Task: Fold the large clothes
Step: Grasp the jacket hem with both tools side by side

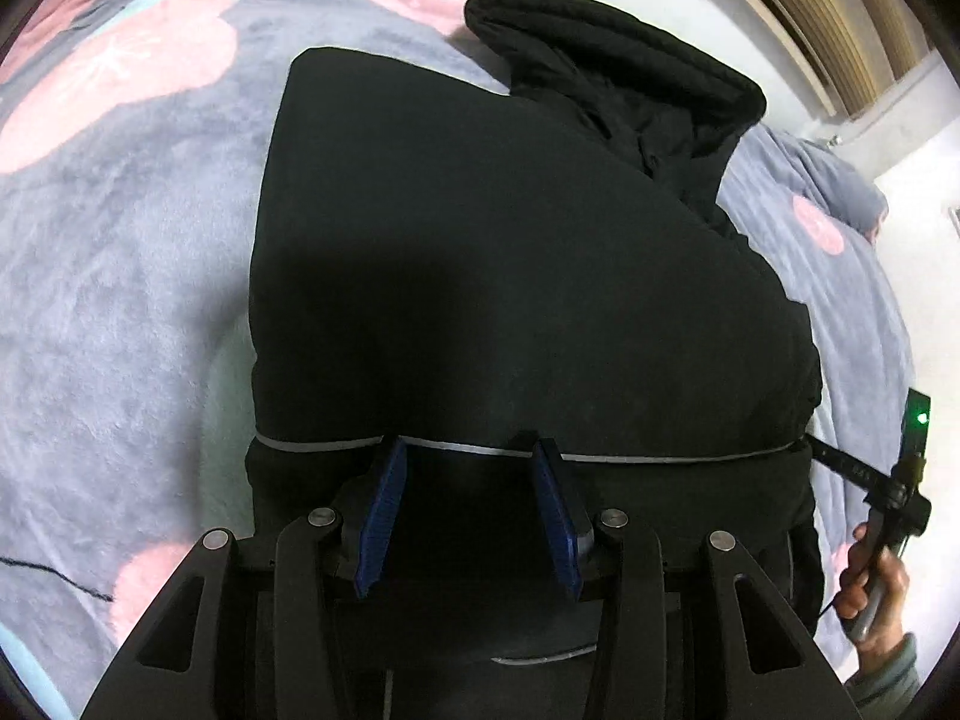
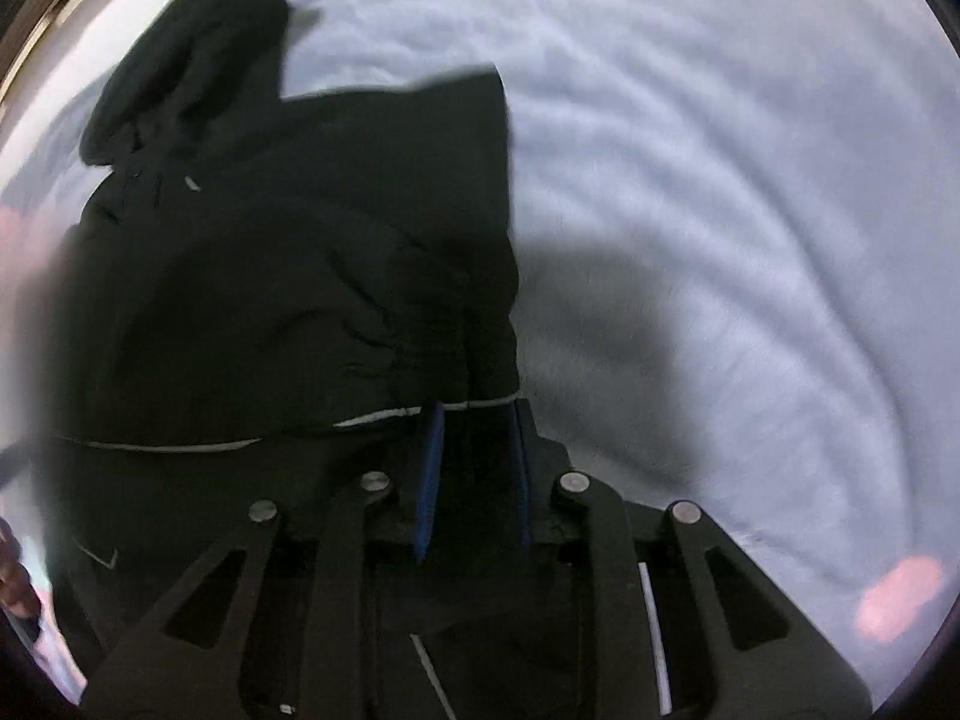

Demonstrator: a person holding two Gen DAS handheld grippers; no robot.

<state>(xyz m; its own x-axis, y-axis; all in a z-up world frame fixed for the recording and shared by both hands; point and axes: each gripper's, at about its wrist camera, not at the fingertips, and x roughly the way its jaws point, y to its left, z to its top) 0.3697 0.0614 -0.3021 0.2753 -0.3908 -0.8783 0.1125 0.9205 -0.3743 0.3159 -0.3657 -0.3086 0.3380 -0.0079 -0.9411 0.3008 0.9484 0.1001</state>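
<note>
A black hooded jacket (image 1: pixel 510 270) lies spread on a bed, its hood (image 1: pixel 618 72) at the far end. A thin grey piping line (image 1: pixel 660 457) runs across it near the hem. My left gripper (image 1: pixel 471 447) hovers over the hem's middle. Its blue pads (image 1: pixel 384 516) stand well apart, with flat black fabric between them and no visible pinch. In the blurred right wrist view, the right gripper (image 2: pixel 478 414) is shut on the jacket (image 2: pixel 270 270) at the hem's right corner, where the piping (image 2: pixel 372 417) ends. The hood (image 2: pixel 192 54) shows at upper left.
A grey-blue fleece blanket (image 1: pixel 120 270) with pink flowers covers the bed around the jacket (image 2: pixel 720 240). A hand (image 1: pixel 870 576) holding the other gripper shows at the right edge. Wooden slats (image 1: pixel 840 18) and a pale wall lie beyond the bed.
</note>
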